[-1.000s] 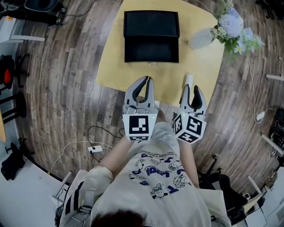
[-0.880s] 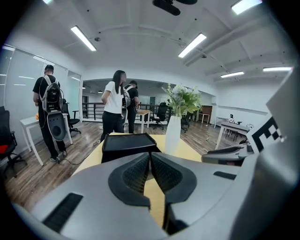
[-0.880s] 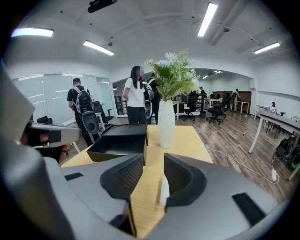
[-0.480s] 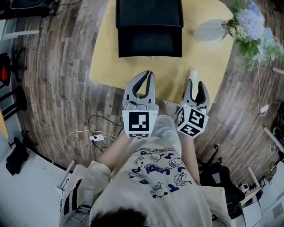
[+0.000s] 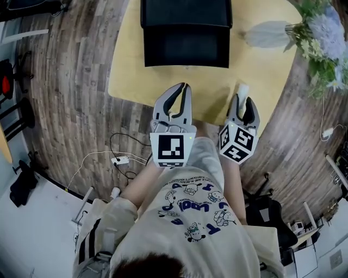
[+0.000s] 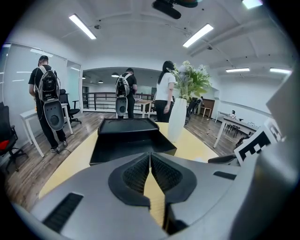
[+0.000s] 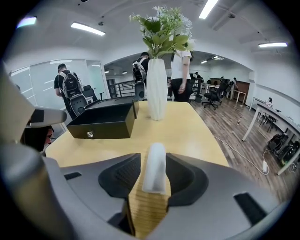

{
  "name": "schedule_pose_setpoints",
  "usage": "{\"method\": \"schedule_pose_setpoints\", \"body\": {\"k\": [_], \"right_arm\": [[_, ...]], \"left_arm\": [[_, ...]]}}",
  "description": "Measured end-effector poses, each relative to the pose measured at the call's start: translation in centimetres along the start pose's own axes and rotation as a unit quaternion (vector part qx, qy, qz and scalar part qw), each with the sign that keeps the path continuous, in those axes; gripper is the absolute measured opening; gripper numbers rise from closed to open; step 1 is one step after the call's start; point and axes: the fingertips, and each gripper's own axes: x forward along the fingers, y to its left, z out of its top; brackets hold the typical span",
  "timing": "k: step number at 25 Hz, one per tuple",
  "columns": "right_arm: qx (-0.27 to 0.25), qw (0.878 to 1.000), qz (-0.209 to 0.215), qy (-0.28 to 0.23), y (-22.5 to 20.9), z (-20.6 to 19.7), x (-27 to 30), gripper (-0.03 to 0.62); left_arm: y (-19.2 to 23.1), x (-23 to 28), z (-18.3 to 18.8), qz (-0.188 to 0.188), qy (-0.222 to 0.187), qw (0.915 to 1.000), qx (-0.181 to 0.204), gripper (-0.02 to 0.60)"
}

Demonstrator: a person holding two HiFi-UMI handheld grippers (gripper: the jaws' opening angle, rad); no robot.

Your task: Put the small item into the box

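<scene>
A small white tube-shaped item (image 5: 242, 89) lies on the yellow table (image 5: 130, 65) near its front edge. My right gripper (image 5: 244, 103) is tilted down over it. Its jaws have just been opening, and the item (image 7: 154, 169) lies between them with a gap on the left side. My left gripper (image 5: 185, 86) hovers over the table's front edge, shut on nothing, its pads (image 6: 140, 172) meeting at the tips. The black box (image 5: 185, 46) stands open at the far side, its lid (image 5: 185, 13) folded back. It also appears in both gripper views (image 6: 126, 140) (image 7: 103, 122).
A white vase (image 5: 269, 35) with flowers (image 5: 323, 43) stands on the table's far right, beyond the item (image 7: 156, 89). Cables and a power strip (image 5: 120, 160) lie on the wooden floor at left. Several people (image 6: 47, 103) stand in the room behind the table.
Both grippers have come down toward the table's front edge. The right gripper's fingers now reach around the white item, which earlier lay ahead of their tips.
</scene>
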Motion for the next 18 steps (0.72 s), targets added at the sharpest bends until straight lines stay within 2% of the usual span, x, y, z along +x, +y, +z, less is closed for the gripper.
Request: {"method": "schedule_pose_setpoints", "body": {"k": [7,14,18], "right_arm": [[0.008,1.000,-0.011,0.027,-0.6,-1.3,0.6,0.161],[0.016,0.999,0.002,0.028,-0.9,-1.6,0.5,0.143],[0.022,0.999,0.013,0.019,-0.4,-0.4,0.1,0.141]], "left_arm": [[0.1,0.4,-0.1,0.008,0.004,0.9999,-0.012,0.025],[0.1,0.3,-0.1,0.019,0.002,0.9997,-0.012,0.025],[0.6,0.5,0.4,0.027,-0.003,0.9995,-0.016,0.025]]}}
